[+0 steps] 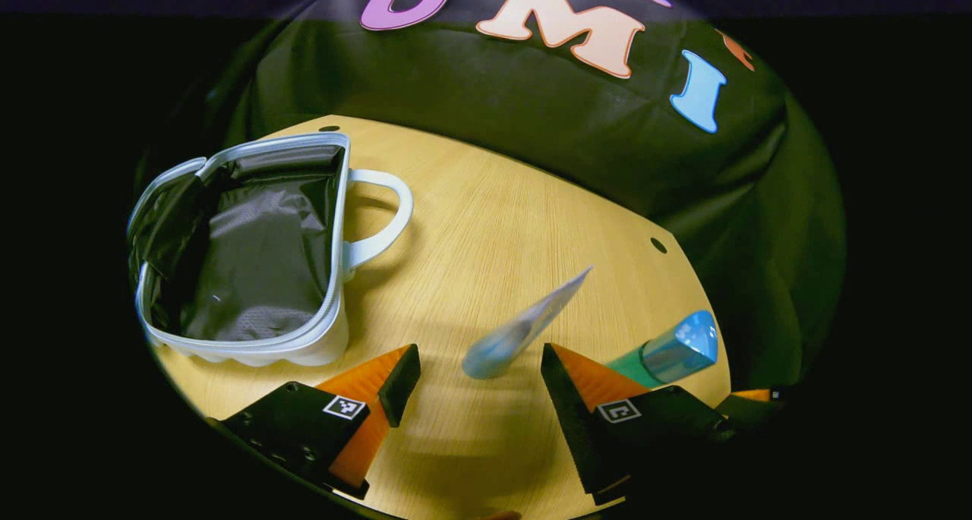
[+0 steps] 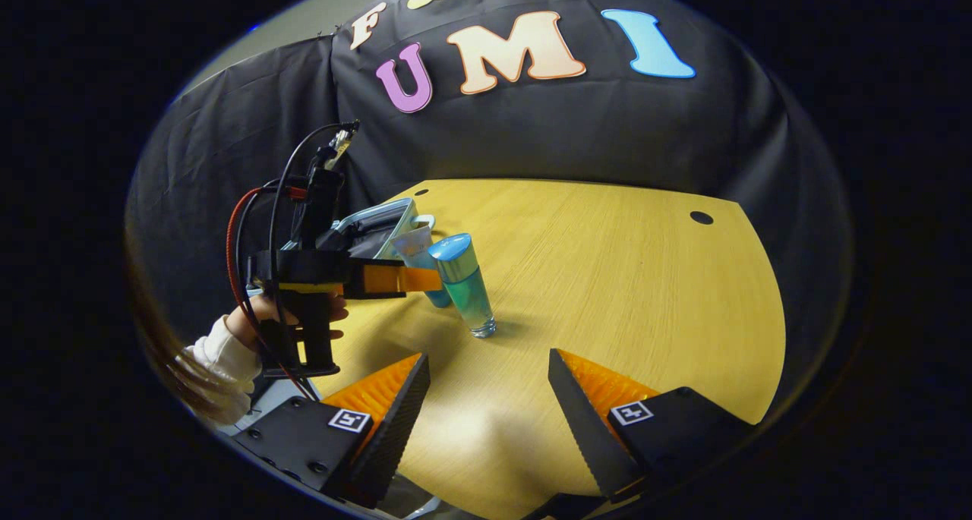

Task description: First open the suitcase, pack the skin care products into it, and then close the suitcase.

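While the left gripper [image 1: 480, 383] is held with its jaws spread wide, a pale blue tube [image 1: 524, 326] is seen standing between them, cap down, touched by neither finger. Just beyond the right-hand jaw a blue-capped green bottle [image 1: 672, 353] is seen. Farther off, past the left-hand jaw, the white suitcase [image 1: 250, 254] lies open, its dark lining exposed. The right gripper [image 2: 490, 398] is likewise held agape over bare table [image 2: 645, 277], the bottle [image 2: 467, 285] standing ahead of its jaws.
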Demonstrator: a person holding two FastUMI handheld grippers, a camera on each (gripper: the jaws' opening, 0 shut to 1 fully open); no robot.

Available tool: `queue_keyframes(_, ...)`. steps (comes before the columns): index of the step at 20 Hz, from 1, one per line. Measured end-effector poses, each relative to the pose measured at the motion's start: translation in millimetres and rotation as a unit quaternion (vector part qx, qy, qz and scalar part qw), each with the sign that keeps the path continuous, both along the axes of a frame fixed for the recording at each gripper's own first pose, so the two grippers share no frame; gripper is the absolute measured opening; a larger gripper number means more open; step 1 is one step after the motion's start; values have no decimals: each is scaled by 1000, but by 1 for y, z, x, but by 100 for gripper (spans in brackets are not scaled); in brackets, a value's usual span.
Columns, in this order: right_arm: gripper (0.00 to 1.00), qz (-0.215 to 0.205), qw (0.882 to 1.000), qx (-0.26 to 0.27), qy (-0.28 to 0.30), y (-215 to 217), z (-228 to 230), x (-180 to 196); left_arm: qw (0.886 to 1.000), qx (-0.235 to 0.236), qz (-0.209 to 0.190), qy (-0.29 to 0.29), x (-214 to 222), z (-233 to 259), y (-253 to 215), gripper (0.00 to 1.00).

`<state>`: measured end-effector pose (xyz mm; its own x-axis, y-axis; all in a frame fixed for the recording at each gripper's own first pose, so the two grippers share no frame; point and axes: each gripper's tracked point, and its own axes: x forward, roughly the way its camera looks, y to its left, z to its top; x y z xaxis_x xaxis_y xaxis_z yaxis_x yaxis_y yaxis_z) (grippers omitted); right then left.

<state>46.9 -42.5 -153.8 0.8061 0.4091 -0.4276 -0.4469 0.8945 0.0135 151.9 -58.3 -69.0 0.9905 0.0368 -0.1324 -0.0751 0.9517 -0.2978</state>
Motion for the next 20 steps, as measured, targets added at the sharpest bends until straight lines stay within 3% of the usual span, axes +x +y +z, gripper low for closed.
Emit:
queue_keyframes(4,98,16,1000,5,1,14,-5,15,999,-8,-39,-13,16,4,-17,87)
queue_keyframes(5,94,20,1000,5,4,18,-7,19,999,-5,-39,-10,19,2,-17,79)
queue_keyframes(6,98,25,1000,6,4,21,-9,21,999,0,-36,-8,24,0,-16,79)
queue_keyframes(9,98,35,999,6,1,27,-12,32,999,-5,-33,-5,32,-5,-14,62)
queue_keyframes(10,98,36,999,3,2,29,-16,36,999,-11,-33,-1,35,-7,-13,51)
queue_keyframes(11,98,36,999,-1,1,30,-18,41,999,-17,-34,1,38,-8,-12,55)
queue_keyframes(15,98,45,999,-6,-24,39,-13,59,999,-32,-31,4,39,-6,-9,35)
queue_keyframes(20,98,71,997,3,-43,65,-15,83,998,-43,-37,2,13,6,-17,33)
